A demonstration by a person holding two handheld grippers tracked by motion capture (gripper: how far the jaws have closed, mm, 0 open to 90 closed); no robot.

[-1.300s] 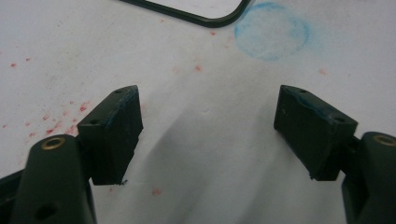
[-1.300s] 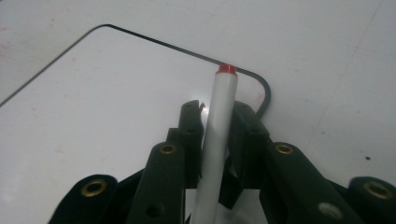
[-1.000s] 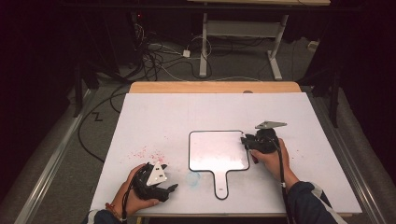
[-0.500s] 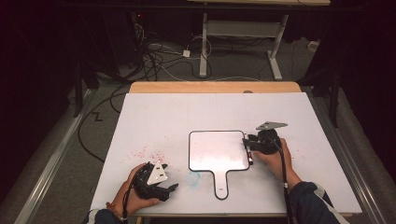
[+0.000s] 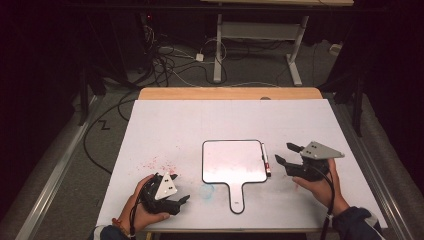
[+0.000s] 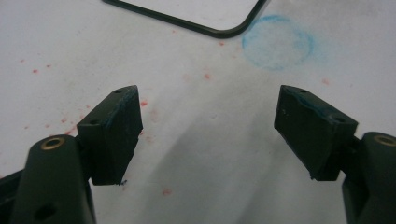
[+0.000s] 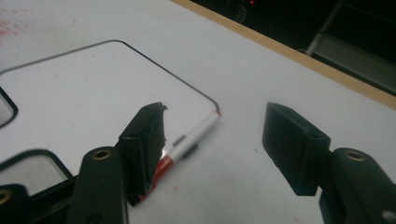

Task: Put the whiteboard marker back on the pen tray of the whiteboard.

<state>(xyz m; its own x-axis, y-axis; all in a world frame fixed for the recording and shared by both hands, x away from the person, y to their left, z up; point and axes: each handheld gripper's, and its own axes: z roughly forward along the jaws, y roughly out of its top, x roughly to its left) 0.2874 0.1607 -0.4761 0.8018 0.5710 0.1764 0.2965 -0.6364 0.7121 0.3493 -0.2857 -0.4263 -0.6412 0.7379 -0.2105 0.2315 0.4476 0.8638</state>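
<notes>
Inspection runs from the left side of the table (image 5: 165,130) to the right.

Left gripper (image 5: 172,198) sits at the near left edge, held in the person's left hand, jaws spread wide and empty. Its own view shows bare white surface between the jaws, scattered red specks, and a faint blue ring (image 6: 278,43) just beyond them, close to a rounded corner of the whiteboard (image 6: 196,14).

Centre: the whiteboard (image 5: 234,161), a small handled paddle with a dark rim, lies flat, handle pointing to the near edge. Its face looks blank apart from a faint pink smear.

Right of it: the marker (image 5: 265,159) lies on the table, touching or just beside the board's right edge, long axis running near to far, parallel to that edge. In the right gripper view the marker (image 7: 189,142) has a white barrel and a red end, the red end partly hidden behind one jaw.

Right gripper (image 5: 290,155) hovers just to the right of the marker, jaws wide apart and holding nothing, pointed left toward it.

Judgement: the marker lies left of the right gripper and much nearer it than the left one. The jaws stand roughly in line with the near-far barrel, so a short leftward advance, with some turn of the wrist to straddle it, should allow closure.
</notes>
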